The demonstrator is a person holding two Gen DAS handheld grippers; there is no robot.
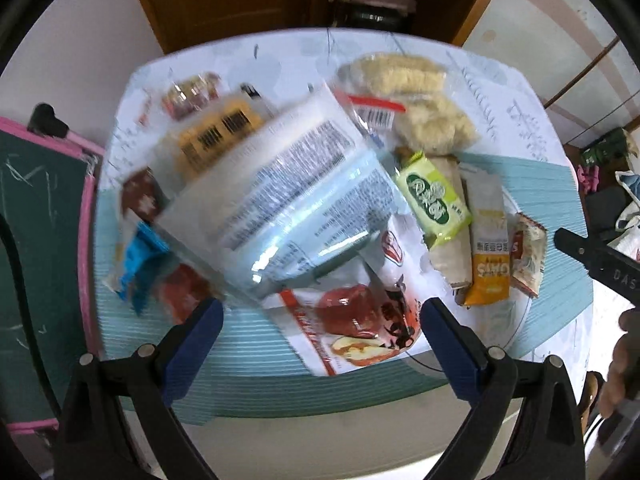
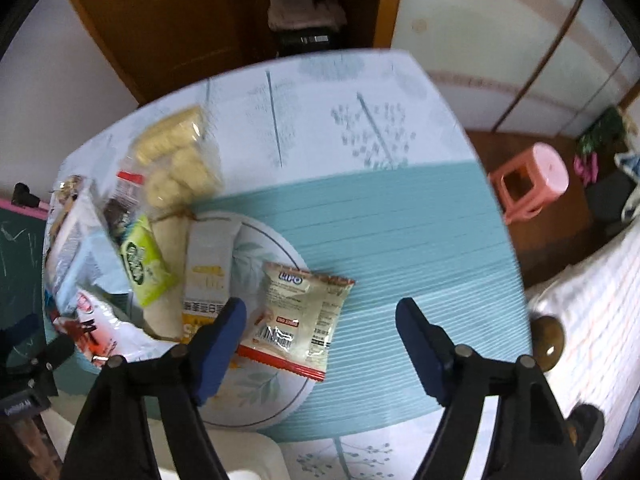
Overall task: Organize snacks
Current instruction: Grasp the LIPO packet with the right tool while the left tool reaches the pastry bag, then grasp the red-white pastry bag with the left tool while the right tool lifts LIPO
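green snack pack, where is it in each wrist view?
Left wrist: green pack sits right of centre, beside the big pale bag.
Right wrist: green pack sits left of centre, above the left finger.
Shared landmark: the yellow sachet lies just right of it in both.

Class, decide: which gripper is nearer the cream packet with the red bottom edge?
Right. The right gripper hovers directly over the cream packet; the left gripper hangs over the jujube bag, farther left.
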